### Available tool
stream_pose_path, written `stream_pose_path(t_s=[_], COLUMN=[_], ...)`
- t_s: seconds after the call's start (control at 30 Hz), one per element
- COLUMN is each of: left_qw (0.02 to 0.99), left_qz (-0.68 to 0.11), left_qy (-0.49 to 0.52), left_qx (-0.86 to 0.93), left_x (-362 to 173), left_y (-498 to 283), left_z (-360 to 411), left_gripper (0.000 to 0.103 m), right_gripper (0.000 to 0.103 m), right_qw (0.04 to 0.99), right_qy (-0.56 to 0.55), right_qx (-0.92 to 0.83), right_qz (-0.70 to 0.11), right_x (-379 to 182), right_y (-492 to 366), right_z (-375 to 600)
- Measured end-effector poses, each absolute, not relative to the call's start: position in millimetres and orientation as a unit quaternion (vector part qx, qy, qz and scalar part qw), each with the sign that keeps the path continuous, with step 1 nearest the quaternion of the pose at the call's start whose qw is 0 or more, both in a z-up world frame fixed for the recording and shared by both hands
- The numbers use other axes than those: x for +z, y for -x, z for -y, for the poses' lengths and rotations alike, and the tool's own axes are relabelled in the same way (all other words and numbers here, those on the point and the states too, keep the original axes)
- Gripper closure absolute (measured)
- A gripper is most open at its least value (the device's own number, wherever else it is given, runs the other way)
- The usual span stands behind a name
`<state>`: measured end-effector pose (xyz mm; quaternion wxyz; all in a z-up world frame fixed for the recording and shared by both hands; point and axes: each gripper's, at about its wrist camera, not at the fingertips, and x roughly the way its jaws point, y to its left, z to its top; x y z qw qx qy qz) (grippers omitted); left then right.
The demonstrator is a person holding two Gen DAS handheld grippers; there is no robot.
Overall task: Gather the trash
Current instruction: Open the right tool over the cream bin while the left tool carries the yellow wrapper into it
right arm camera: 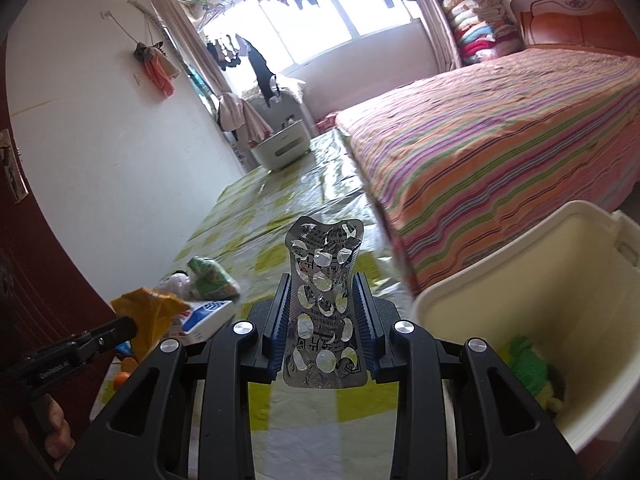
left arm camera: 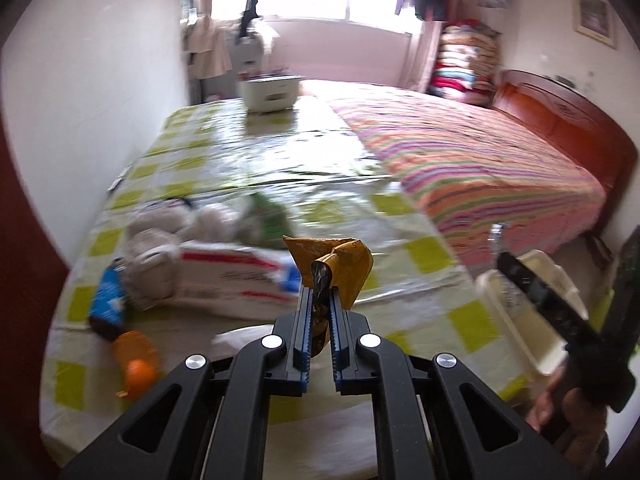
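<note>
Left of the left gripper (left arm camera: 320, 300) lie a white box (left arm camera: 236, 276), crumpled tissues (left arm camera: 160, 248) and a bottle (left arm camera: 107, 300). It pinches a yellow wrapper (left arm camera: 340, 264). The right gripper (right arm camera: 324, 292) clamps an emptied silver blister pack (right arm camera: 324, 300); the white bin (right arm camera: 560, 300) stands just right of it.

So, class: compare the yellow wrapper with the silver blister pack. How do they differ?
The yellow wrapper is crumpled and soft; the silver blister pack is a flat sheet with punched-out pockets. The left gripper pinches the wrapper by one twisted end; the right gripper clamps the blister pack across its width. Both are held aloft.
</note>
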<state>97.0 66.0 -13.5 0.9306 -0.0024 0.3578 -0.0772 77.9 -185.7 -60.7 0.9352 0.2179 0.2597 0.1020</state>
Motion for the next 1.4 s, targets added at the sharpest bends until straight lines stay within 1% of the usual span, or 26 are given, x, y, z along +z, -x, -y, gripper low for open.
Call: stream_pose_path(t_s=[0.27, 0.63, 0.9, 0.97, 1.07, 1.17, 1.27, 1.4], left_qw=[0.929, 0.92, 0.915, 0.914, 0.91, 0.903, 0.89, 0.867], left_qz=[-0.325, -0.325, -0.327, -0.329, -0.336, -0.348, -0.366, -0.394], left_qy=[-0.016, -0.009, -0.017, -0.018, -0.021, -0.021, -0.021, -0.033], left_qx=[-0.175, -0.219, -0.234, -0.238, -0.243, -0.252, -0.271, -0.303], left_x=[8.3, 8.2, 5.9, 3.5, 0.5, -5.4, -17.4, -35.1], left_y=[-97.5, -95.4, -99.7, -100.6, -103.2, -106.3, -110.4, -110.0], left_z=[-3.7, 29.1, 50.9, 55.2, 62.4, 70.0, 82.5, 103.1], left_gripper=[0.095, 0.095, 0.095, 0.095, 0.095, 0.095, 0.095, 0.095], right_gripper=[0.074, 0.073, 0.067, 0.05, 0.036, 0.028, 0.024, 0.022], right_qw=[0.951, 0.952, 0.944, 0.941, 0.938, 0.93, 0.918, 0.909], right_qy=[-0.198, -0.21, -0.24, -0.253, -0.279, -0.323, -0.361, -0.384], right_qx=[0.046, -0.019, -0.079, -0.087, -0.098, -0.11, -0.127, -0.14], right_qz=[-0.233, -0.223, -0.212, -0.208, -0.18, -0.14, -0.105, -0.084], right_x=[-52.8, -59.5, -66.6, -67.4, -65.8, -64.5, -65.6, -68.7], right_y=[-59.8, -48.9, -43.0, -41.4, -32.8, -18.4, -3.7, 4.4], right_z=[210.3, 243.3, 277.8, 281.1, 293.3, 310.4, 328.6, 342.8])
